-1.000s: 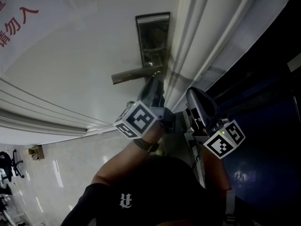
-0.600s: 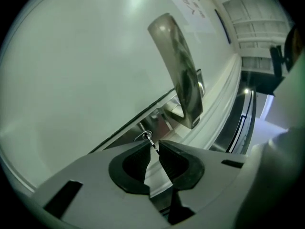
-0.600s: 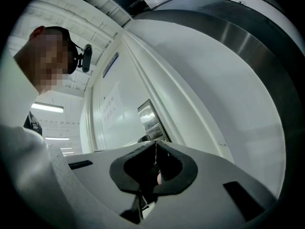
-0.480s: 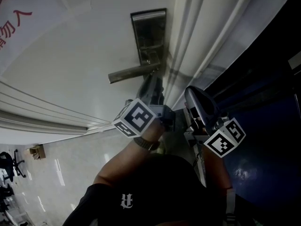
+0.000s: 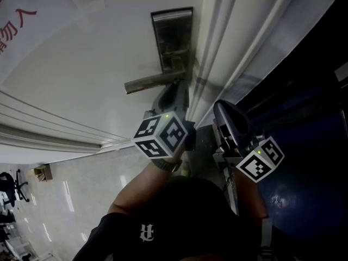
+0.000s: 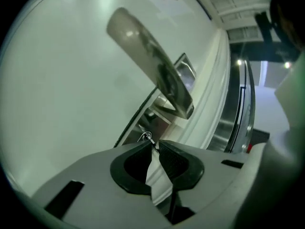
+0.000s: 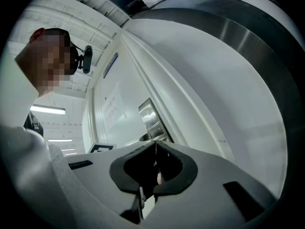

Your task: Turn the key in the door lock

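A steel lock plate with a lever handle is set in the white door. My left gripper reaches up under the handle to the plate. In the left gripper view the handle crosses above the jaws. There my left gripper is shut on the key, whose small ring shows just past the tips at the plate. My right gripper hangs beside the door frame, shut with nothing in it. It faces the plate.
The white moulded door frame runs just right of the lock. A dark glossy panel lies beyond it. Pale floor and an office chair show at lower left. The person's head is in the right gripper view.
My left gripper has rolled on its axis at the lock: its marker cube shows different faces now. The right gripper has stayed in place.
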A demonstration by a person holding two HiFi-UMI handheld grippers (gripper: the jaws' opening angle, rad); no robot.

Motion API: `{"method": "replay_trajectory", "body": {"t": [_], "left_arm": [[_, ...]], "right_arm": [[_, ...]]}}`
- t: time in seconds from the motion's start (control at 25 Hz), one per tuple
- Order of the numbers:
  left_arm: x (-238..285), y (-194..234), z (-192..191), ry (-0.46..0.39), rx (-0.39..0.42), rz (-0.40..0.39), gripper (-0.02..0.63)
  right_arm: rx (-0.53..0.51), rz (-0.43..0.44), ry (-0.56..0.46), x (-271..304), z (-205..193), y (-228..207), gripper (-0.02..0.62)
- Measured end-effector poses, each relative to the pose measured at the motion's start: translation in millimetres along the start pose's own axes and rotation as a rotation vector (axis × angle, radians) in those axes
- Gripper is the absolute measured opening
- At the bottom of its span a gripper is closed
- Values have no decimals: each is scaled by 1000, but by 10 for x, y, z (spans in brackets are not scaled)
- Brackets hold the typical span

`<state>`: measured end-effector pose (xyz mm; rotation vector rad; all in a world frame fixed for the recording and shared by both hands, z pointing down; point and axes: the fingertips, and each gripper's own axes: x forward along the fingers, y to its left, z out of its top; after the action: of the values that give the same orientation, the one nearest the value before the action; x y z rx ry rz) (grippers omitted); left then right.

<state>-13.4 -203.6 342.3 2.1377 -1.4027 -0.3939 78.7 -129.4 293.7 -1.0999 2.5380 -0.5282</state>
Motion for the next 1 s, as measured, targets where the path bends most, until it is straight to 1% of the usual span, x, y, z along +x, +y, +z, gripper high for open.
{"method": "replay_trajectory", "body": {"t": [0.12,0.16,0.2,0.32,0.4,0.64,0.68,0.84,1.0], "left_arm": [[-10,-15,-3,14,256,73,38],[-10,-22,-7,16,313,86,38],[-8,-29,-7,13,349,93,38],[-4,-37,-7,3,384,95,38],[-4,-40,-7,3,429,101,39],[3,-66,-5,5,634,125,40],[3,-69,-7,6,679,132,40],[4,-96,-23,1,936,171,39],[13,-123,-61,15,1249,203,37]], "right_arm": [[14,10,-2,-7,-9,-4,14],[17,14,-3,-6,-14,-8,15],[19,16,-3,-6,-19,-12,14],[25,20,-6,-13,-18,-32,14],[27,20,-8,-17,-12,-44,14],[29,21,-9,-25,-18,-56,14],[29,21,-10,-27,-21,-56,14],[35,19,-15,-43,-31,-57,14],[37,17,-24,-64,-16,-59,14]]}}
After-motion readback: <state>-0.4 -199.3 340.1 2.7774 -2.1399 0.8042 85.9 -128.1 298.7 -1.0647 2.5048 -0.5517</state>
